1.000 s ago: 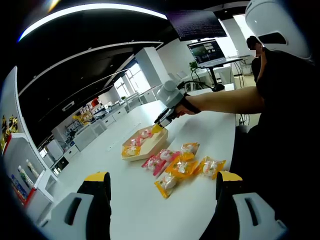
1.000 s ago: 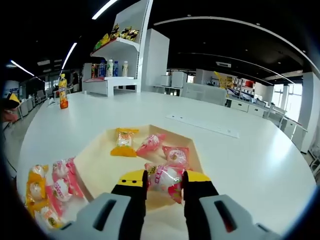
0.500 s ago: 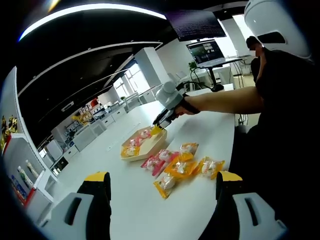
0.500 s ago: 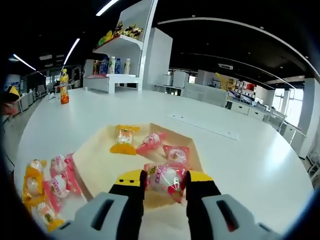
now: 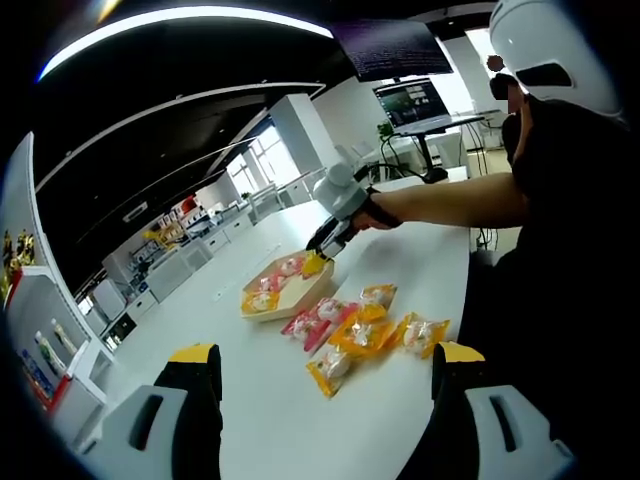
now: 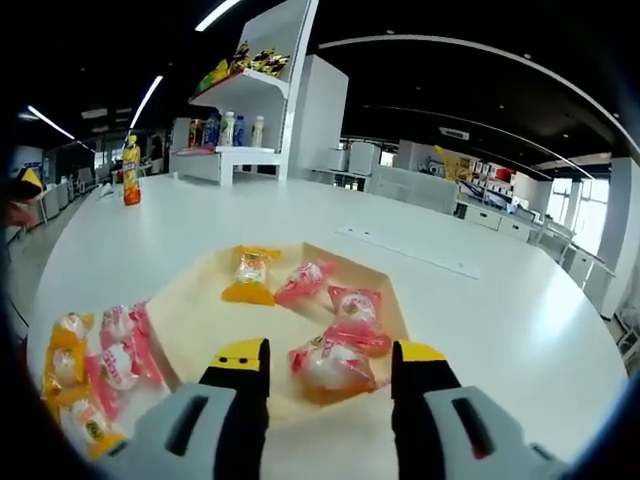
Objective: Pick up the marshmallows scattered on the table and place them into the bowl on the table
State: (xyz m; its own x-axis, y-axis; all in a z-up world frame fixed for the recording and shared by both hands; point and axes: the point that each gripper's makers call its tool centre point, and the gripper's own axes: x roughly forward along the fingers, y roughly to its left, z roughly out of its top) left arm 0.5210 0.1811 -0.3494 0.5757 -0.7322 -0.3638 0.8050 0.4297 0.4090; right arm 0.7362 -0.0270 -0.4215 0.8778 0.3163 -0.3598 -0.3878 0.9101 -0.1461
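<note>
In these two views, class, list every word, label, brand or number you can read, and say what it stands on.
No text can be read.
Marshmallow wrappers: print too blurred.
Monitor: screen content too small.
Orange bottle and shelf goods: labels too small.

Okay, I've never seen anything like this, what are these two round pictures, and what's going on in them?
A person holds a two-jaw gripper in each hand, each carrying a fisheye camera. The left gripper view looks along the left gripper, open above a white table, toward loose marshmallow packets and the right gripper over a shallow tray. The right gripper view looks down into that tray: four packets lie there, one pink packet between the open jaws, unheld.
</note>
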